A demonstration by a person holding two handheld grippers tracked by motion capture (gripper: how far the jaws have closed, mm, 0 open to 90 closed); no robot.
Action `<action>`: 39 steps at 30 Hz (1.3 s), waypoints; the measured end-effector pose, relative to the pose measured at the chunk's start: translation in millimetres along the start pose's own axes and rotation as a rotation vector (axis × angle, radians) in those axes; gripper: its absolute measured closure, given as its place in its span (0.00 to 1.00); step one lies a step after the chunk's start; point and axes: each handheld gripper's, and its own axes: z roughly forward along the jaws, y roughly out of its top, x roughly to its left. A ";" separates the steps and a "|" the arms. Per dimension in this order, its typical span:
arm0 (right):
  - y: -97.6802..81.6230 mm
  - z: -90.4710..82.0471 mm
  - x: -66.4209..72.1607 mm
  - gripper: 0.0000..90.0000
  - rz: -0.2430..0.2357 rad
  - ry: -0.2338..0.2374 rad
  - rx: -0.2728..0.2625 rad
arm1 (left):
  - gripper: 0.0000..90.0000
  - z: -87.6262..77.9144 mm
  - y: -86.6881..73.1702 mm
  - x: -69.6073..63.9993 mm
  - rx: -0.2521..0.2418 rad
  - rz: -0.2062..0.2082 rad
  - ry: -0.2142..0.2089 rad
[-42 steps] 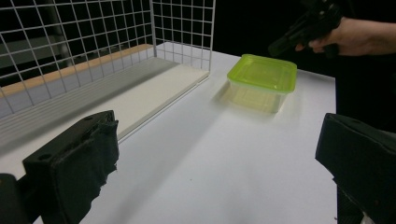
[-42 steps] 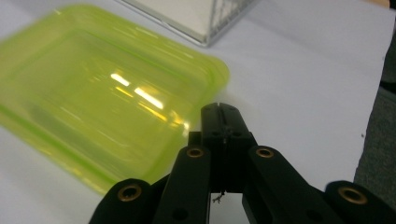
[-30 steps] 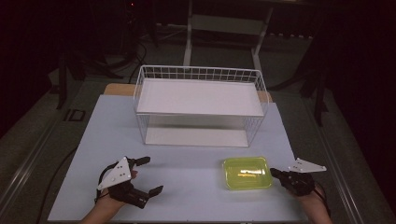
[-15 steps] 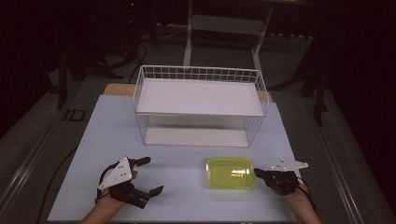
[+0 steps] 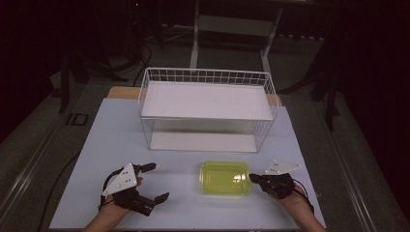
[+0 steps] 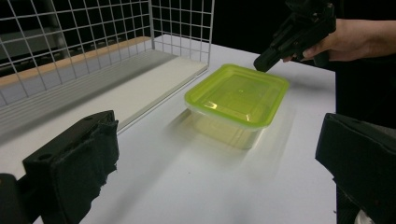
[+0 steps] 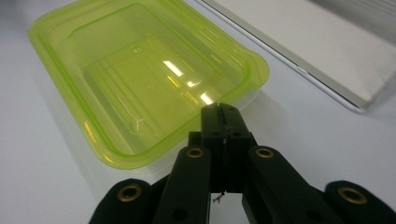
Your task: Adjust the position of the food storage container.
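Note:
A yellow-green clear plastic container [image 5: 225, 178] with its lid on lies flat on the white table [image 5: 113, 137], in front of the wire basket. My right gripper [image 5: 251, 177] is shut, and its tips touch the container's right rim [image 7: 254, 77]; nothing sits between the jaws [image 7: 222, 112]. In the left gripper view the container [image 6: 238, 95] lies ahead, with the right gripper [image 6: 261, 63] at its far edge. My left gripper [image 5: 157, 182] rests at the front left, jaws wide open and empty, a short way left of the container.
A white wire basket [image 5: 205, 76] stands at the back middle of the table, holding a white shelf board [image 5: 205, 99]. Its open front faces the container. Dark floor and stands surround the table.
The container has slid left across the table, with the right gripper following against its right rim. The left gripper has barely moved.

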 end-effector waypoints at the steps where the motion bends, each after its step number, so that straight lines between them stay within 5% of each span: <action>1: 1.2 1.8 1.0 1.00 0.001 0.000 -0.002 | 0.00 0.1 -0.1 0.0 0.001 0.001 -0.001; 23: 28.7 31.5 24.4 1.00 -0.058 0.063 0.011 | 0.00 1.3 -1.0 -1.8 0.012 0.002 -0.012; 39: 39.1 47.9 28.7 0.99 -0.067 0.076 0.006 | 0.00 3.1 -1.6 -1.1 0.019 -0.003 0.000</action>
